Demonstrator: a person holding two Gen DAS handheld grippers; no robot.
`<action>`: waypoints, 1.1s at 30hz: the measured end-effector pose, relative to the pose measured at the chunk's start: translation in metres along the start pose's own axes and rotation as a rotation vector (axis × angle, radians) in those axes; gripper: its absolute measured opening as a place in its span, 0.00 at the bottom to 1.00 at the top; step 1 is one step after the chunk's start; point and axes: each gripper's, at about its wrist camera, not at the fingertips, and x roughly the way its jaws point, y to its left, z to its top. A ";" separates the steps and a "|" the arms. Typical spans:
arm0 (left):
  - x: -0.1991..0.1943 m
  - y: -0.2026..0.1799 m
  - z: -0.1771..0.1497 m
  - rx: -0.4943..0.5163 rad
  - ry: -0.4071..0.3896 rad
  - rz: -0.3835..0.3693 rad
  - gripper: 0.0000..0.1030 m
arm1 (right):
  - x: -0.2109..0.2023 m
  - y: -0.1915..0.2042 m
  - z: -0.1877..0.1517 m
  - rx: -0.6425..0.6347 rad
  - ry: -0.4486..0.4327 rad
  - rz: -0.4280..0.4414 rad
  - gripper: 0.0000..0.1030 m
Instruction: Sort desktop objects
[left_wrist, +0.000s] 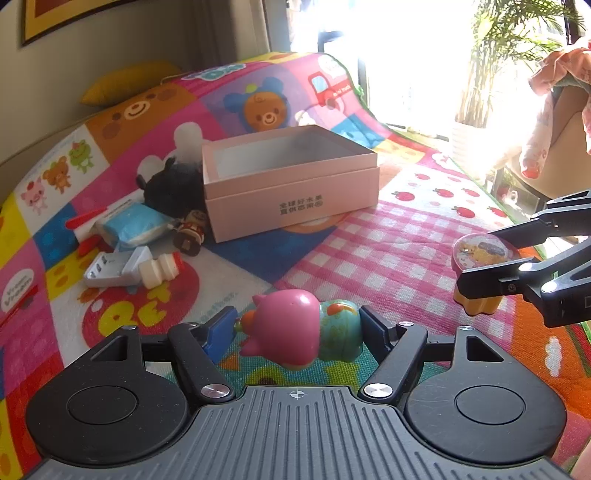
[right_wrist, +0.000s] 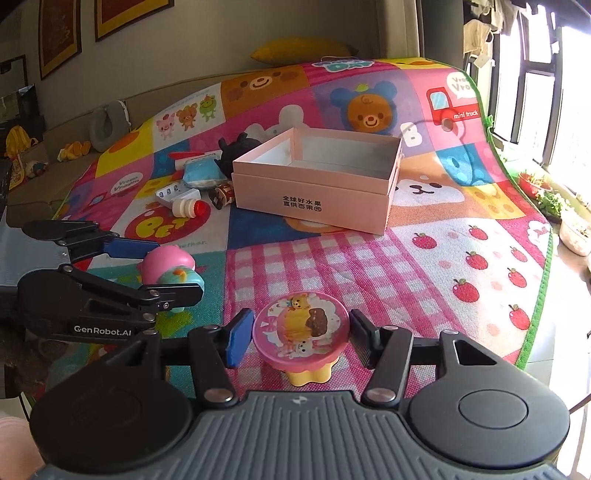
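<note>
Left to right across the play mat (right_wrist: 424, 258):

Far-left pile, near the box's left end: red-handled item (left_wrist: 83, 219), blue-white pouch (left_wrist: 133, 225), black plush (left_wrist: 171, 188), small brown figure (left_wrist: 190, 232), white charger (left_wrist: 110, 267), and white bottle with red cap (left_wrist: 162, 267) touching the charger.

Pink open box (left_wrist: 291, 188) sits behind centre, top open, nothing visible inside, well apart from both grippers.

Left gripper (left_wrist: 299, 325): pink-and-teal toy figure (left_wrist: 295, 326) lies on its side between the fingers, pink head toward the blue-padded left finger (left_wrist: 221, 328), teal body toward the right finger. The right finger touches the teal side; on the left the toy's orange tip is at the blue pad. Reads as fingers clamped on the toy. In the right wrist view the same toy (right_wrist: 168, 271) sits between the two fingers on the mat's teal patch.

Right gripper (right_wrist: 301, 338): pink-lidded cup (right_wrist: 301, 332) with yellow base stands upright on the pink check patch, centred between the fingers. Blue pad on the left is just beside the lid rim, black finger on the right likewise; a thin gap shows on both sides, so the fingers bracket the cup without gripping it. From the left wrist view the cup (left_wrist: 480, 273) is between those fingers (left_wrist: 491, 284), contact unclear.
</note>
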 end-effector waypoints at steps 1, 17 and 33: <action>0.002 0.001 0.002 0.004 -0.005 0.001 0.74 | 0.000 -0.001 0.001 0.001 0.001 0.004 0.54; 0.077 0.067 0.123 -0.068 -0.304 0.113 0.98 | 0.058 -0.078 0.208 0.190 -0.355 -0.090 0.69; 0.021 0.179 -0.031 -0.369 -0.062 0.442 1.00 | 0.093 0.043 0.120 -0.212 -0.209 -0.062 0.68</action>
